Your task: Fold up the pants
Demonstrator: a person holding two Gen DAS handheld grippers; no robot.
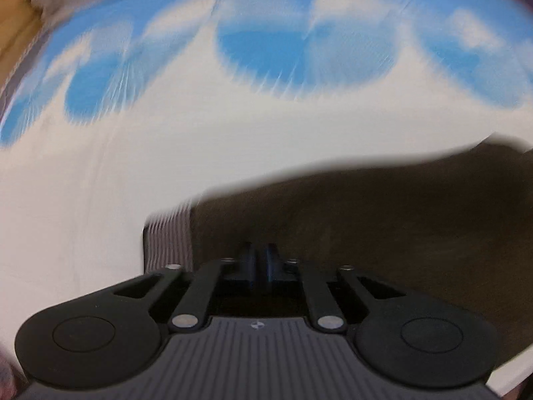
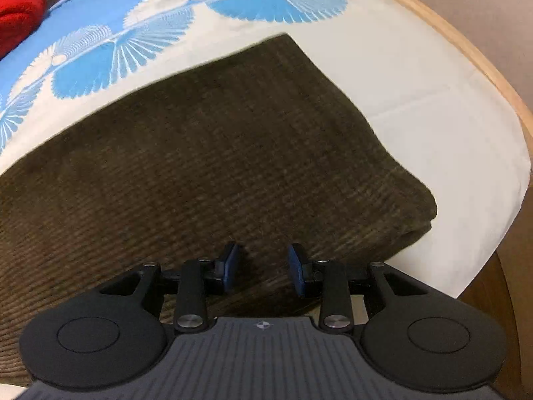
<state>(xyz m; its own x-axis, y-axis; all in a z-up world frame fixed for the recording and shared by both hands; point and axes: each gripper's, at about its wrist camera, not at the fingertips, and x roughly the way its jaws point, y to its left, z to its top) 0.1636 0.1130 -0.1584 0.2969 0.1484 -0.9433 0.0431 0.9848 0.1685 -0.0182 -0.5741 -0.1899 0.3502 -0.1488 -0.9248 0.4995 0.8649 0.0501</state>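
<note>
With your left gripper (image 1: pixel 261 260) clenched, apparently on the pants (image 2: pixel 213 153) by the bed's (image 2: pixel 416 93) right edge, and your right gripper (image 2: pixel 263 268) released, carry that fold across level.

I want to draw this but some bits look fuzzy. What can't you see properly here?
- Left wrist view: the bedsheet pattern and the pants edge are smeared by motion blur.
- Left wrist view: whether the left gripper pinches cloth is unclear; its tips look dark and blurred.
- Right wrist view: the red cloth is cut off by the edge.
- Right wrist view: the pants run under the right gripper.
</note>
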